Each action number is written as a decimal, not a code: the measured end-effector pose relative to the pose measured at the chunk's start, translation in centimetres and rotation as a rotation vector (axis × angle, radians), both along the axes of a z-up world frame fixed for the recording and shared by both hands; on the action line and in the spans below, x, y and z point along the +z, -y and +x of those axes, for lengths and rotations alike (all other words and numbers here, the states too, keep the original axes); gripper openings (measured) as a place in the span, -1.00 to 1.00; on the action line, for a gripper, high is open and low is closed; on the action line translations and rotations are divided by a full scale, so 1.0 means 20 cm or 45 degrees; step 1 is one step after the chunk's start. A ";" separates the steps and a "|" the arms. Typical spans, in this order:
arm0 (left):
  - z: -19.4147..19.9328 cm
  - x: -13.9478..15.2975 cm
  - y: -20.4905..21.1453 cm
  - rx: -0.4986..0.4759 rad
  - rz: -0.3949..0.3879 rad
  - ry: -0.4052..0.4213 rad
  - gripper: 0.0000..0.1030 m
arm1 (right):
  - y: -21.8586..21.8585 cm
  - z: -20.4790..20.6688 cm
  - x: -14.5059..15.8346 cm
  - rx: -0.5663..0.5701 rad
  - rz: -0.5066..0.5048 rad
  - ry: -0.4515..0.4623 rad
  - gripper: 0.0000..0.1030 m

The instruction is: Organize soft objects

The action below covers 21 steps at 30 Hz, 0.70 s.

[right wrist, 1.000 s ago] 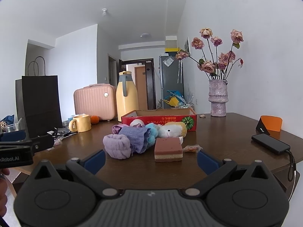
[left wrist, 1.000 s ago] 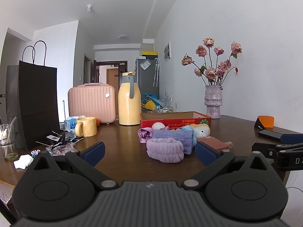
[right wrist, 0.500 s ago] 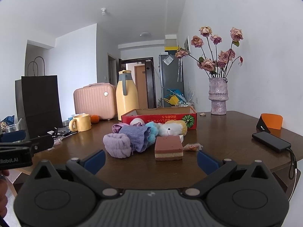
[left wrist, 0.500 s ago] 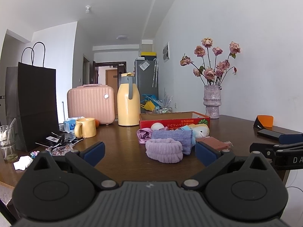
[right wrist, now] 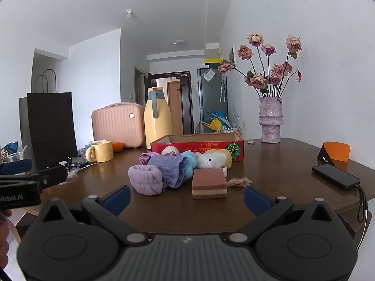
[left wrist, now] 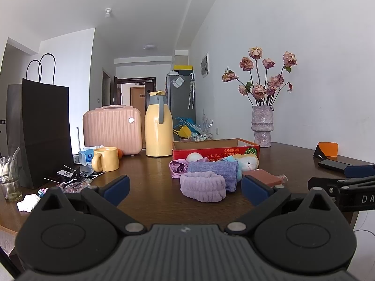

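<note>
Dark wooden table (right wrist: 269, 164) carries soft pile at centre: lilac headband (right wrist: 145, 179), purple cloth (right wrist: 169, 168), blue fluffy piece (right wrist: 189, 164), white-yellow plush toy (right wrist: 212, 159) (all touching each other). Layered sponge block (right wrist: 209, 183) just beside pile. Red cardboard box (right wrist: 199, 145) directly behind. Left gripper (left wrist: 185, 188) and right gripper (right wrist: 186, 197) both spread wide, holding nothing, near table edge.

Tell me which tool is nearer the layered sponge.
Right. The right tool faces the sponge, which lies just ahead between its open fingers. The left tool sits further left, with the sponge off by its right finger.
</note>
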<state>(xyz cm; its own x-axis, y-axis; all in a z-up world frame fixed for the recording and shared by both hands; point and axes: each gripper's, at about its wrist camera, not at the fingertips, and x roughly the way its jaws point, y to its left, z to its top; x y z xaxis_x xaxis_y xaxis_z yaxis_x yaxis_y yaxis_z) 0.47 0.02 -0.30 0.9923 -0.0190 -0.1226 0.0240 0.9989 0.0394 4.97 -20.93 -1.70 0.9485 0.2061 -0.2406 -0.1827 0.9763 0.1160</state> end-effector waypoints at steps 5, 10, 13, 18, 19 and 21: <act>0.00 0.00 0.00 -0.001 0.000 0.001 1.00 | 0.01 0.00 -0.01 0.000 0.014 -0.010 1.00; 0.00 0.00 0.00 -0.001 0.001 0.002 1.00 | 0.01 0.00 0.00 0.001 0.011 -0.007 1.00; 0.00 0.00 0.00 0.000 0.001 0.003 1.00 | 0.01 0.01 -0.01 0.002 0.014 -0.015 1.00; 0.00 0.00 0.00 -0.001 0.003 0.001 1.00 | 0.01 0.01 -0.01 -0.003 0.016 -0.011 1.00; 0.00 0.00 0.00 -0.001 0.002 0.002 1.00 | 0.01 0.01 -0.01 -0.004 0.015 -0.011 1.00; 0.00 0.00 -0.01 -0.003 0.002 0.003 1.00 | 0.01 0.01 -0.01 -0.004 0.014 -0.011 1.00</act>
